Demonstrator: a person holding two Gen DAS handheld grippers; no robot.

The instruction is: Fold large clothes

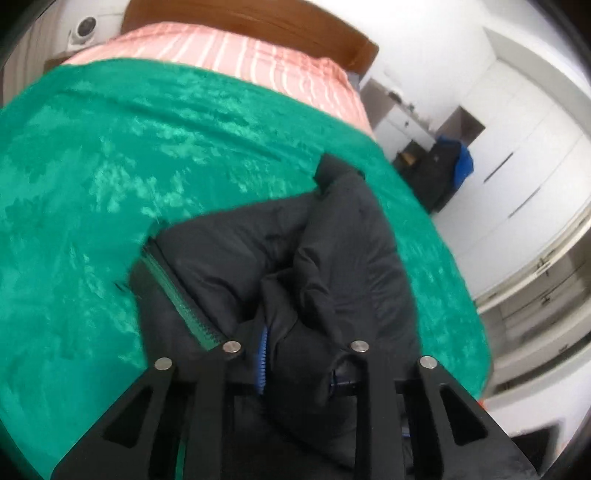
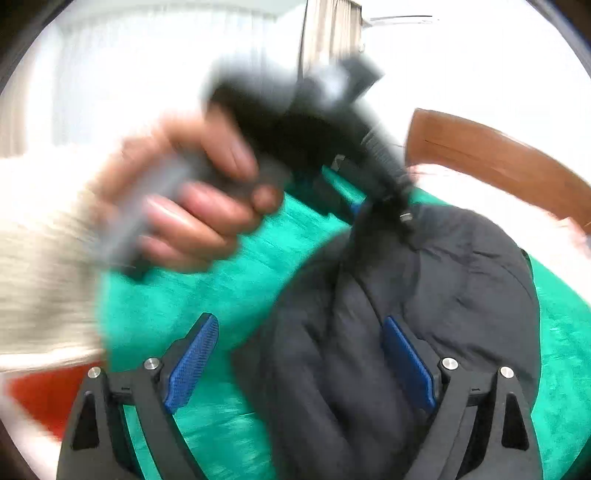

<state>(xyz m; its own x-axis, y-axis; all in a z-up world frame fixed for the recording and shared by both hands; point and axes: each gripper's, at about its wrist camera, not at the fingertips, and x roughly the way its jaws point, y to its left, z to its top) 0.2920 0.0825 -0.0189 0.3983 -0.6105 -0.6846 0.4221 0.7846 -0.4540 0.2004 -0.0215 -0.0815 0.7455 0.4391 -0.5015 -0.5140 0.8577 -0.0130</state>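
A black padded jacket (image 1: 351,240) lies bunched on a green blanket (image 1: 110,166) that covers the bed. My left gripper (image 1: 295,350) is shut on a fold of the jacket; one blue pad (image 1: 261,354) shows beside the pinched fabric and the other is buried in it. In the right wrist view a person's hand (image 2: 207,206) holds that left gripper (image 2: 400,210), blurred, with its tip at the jacket's (image 2: 461,277) far edge. My right gripper (image 2: 299,325) stands open over the near part of the jacket. Its right pad (image 2: 406,362) rests against the fabric and its left pad (image 2: 192,365) hangs over the blanket (image 2: 240,277).
Pink striped bedding (image 1: 229,51) and a wooden headboard (image 1: 258,22) lie beyond the blanket. To the right stand white wardrobes (image 1: 517,147) and a dark bag with a blue part (image 1: 447,170). A cream sleeve (image 2: 37,277) fills the left of the right wrist view.
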